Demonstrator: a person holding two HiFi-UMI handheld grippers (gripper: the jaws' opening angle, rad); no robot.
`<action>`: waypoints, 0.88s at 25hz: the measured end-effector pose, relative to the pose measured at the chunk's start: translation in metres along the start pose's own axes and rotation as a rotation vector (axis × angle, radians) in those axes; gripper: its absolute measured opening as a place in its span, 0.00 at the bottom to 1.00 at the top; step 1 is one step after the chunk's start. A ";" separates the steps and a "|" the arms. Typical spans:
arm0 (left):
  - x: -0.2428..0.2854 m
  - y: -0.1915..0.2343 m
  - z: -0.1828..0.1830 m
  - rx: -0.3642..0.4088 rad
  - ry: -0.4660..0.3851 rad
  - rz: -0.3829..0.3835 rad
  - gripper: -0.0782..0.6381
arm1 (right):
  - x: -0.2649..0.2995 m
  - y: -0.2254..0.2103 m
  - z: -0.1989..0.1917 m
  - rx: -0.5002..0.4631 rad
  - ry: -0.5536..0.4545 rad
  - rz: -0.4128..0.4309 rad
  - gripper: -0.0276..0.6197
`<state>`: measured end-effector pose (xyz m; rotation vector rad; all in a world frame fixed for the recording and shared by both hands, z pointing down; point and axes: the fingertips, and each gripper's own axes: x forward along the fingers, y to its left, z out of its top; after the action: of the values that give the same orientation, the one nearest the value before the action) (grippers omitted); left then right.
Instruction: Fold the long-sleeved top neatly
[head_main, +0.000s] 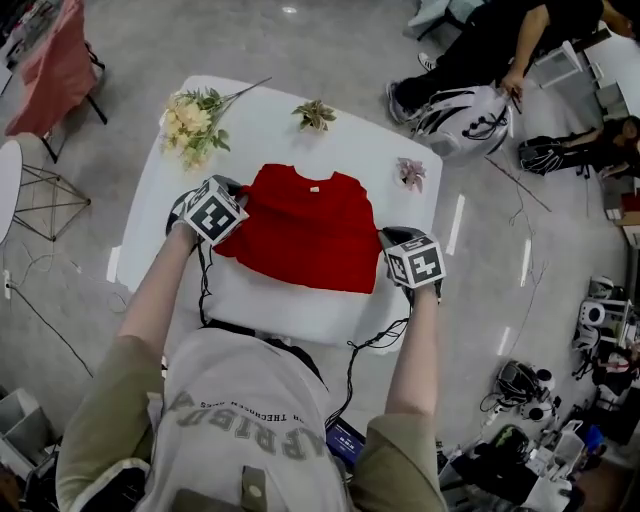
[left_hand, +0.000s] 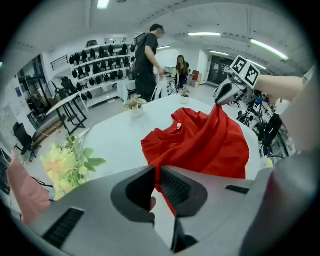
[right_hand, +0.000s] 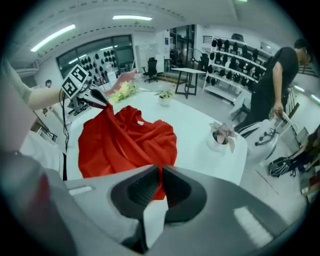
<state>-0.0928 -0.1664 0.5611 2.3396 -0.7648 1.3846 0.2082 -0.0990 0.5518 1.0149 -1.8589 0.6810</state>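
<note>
Forearms reach out ahead of you, one on each side of the table's near half, and both tools tip steeply down. Your left gripper (left_hand: 158, 175) has its jaws nearly together, pinching red cloth at the left side of the long-sleeved top (head_main: 305, 230). Your right gripper (right_hand: 160, 176) is clamped the same way on the top's near right corner. The cloth rises in a peak to each pair of jaws.

You have one top, bunched at the middle of the white table (head_main: 290, 130) with its collar toward the far edge, and two grippers. There are three plants: one yellow bouquet (head_main: 192, 125) at the far left corner, one green sprig (head_main: 315, 114) by the far edge, and one pink plant (head_main: 410, 173) near the far right corner
</note>
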 end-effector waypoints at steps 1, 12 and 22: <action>0.008 0.002 0.000 -0.013 0.012 -0.020 0.16 | 0.010 -0.004 -0.002 0.031 0.015 -0.011 0.08; -0.008 0.008 -0.004 0.190 -0.121 -0.140 0.41 | 0.002 0.020 0.004 0.065 -0.060 0.102 0.48; -0.001 -0.041 -0.012 0.513 -0.096 -0.043 0.41 | 0.022 0.020 -0.027 -0.094 0.019 0.104 0.48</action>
<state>-0.0773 -0.1274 0.5662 2.8009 -0.4094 1.6084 0.1966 -0.0761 0.5831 0.8535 -1.9193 0.6558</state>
